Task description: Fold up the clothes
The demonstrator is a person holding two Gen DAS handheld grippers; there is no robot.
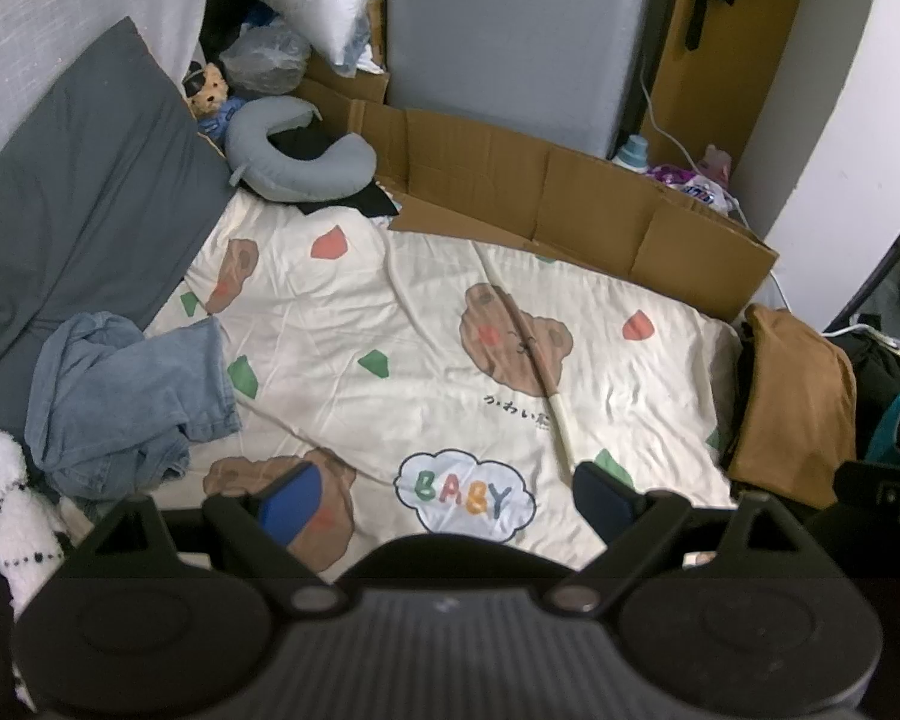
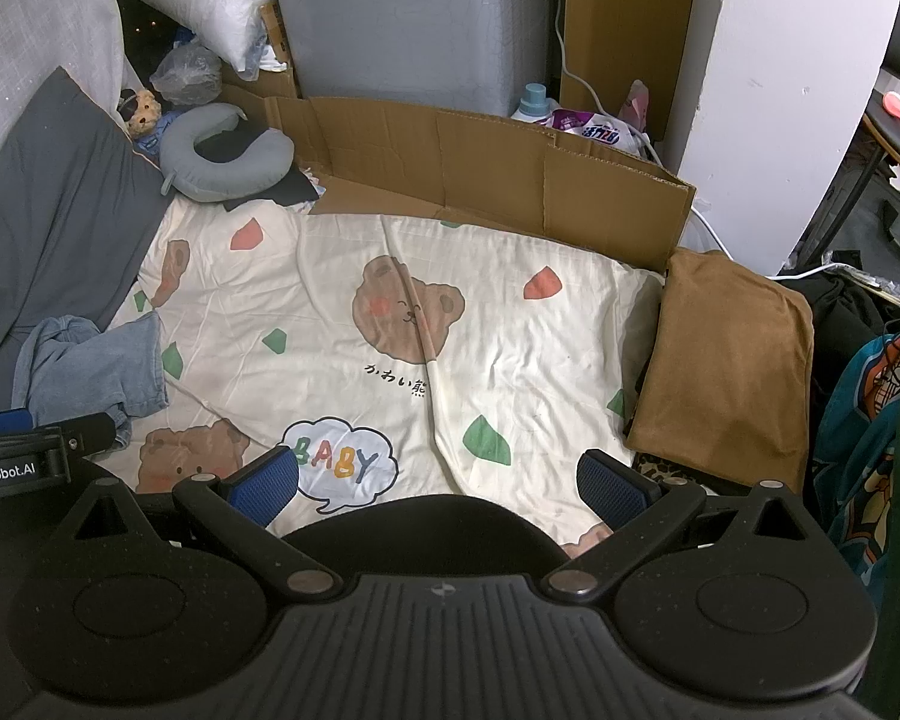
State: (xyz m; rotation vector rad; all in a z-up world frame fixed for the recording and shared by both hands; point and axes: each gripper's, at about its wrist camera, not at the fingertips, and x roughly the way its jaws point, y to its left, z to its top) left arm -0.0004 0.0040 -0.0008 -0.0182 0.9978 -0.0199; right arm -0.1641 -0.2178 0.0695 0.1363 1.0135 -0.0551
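Well left of left gripper (image 1: 444, 501): crumpled jeans (image 1: 126, 402)

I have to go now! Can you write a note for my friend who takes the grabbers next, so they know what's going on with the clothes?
Left gripper: open, holding nothing, above the bear sheet.
Right gripper: open, holding nothing, above the same sheet.
Clothes: blue jeans lie crumpled at the sheet's left edge. A brown garment lies flat and folded at the right edge.
Done: the brown piece looks finished.
Left: the jeans are unfolded. Probably drag them to the middle of the sheet, flatten them, then fold.
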